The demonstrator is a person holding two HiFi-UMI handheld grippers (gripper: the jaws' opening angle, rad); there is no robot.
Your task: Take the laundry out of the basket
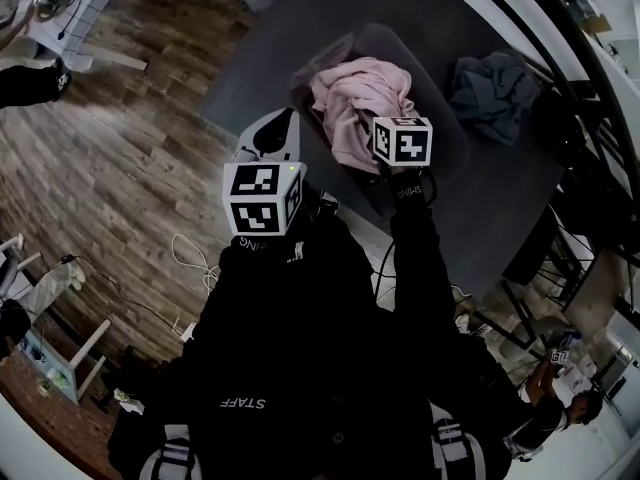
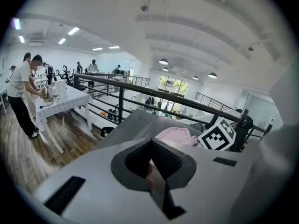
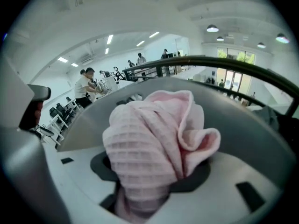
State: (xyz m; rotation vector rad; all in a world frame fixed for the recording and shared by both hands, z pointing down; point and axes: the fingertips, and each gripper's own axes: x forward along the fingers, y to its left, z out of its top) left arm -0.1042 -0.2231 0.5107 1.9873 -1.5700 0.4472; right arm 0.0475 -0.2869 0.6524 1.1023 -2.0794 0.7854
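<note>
Here, the soft pink waffle-weave cloth (image 3: 154, 143) sits heaped in the round dark grey basket (image 1: 448, 138), and the right hand-held gripper (image 3: 149, 190) has its jaws squeezed tight on a bunch of it. The basket stands on the grey tabletop (image 1: 500, 198), near a crumpled blue-grey cloth (image 1: 492, 83). The left hand-held gripper (image 2: 154, 176) has its jaws together, off to the side of the basket.

On grey table (image 1: 480, 208), basket (image 1: 440, 133) heaped with pink cloth (image 1: 350, 98). Right gripper (image 1: 392, 140) down at the cloth's near edge. Left gripper (image 1: 272, 143) just beside the basket's left side. Blue cloth (image 1: 492, 83) crumpled right of the basket. Wood floor (image 1: 120, 148) at left.
</note>
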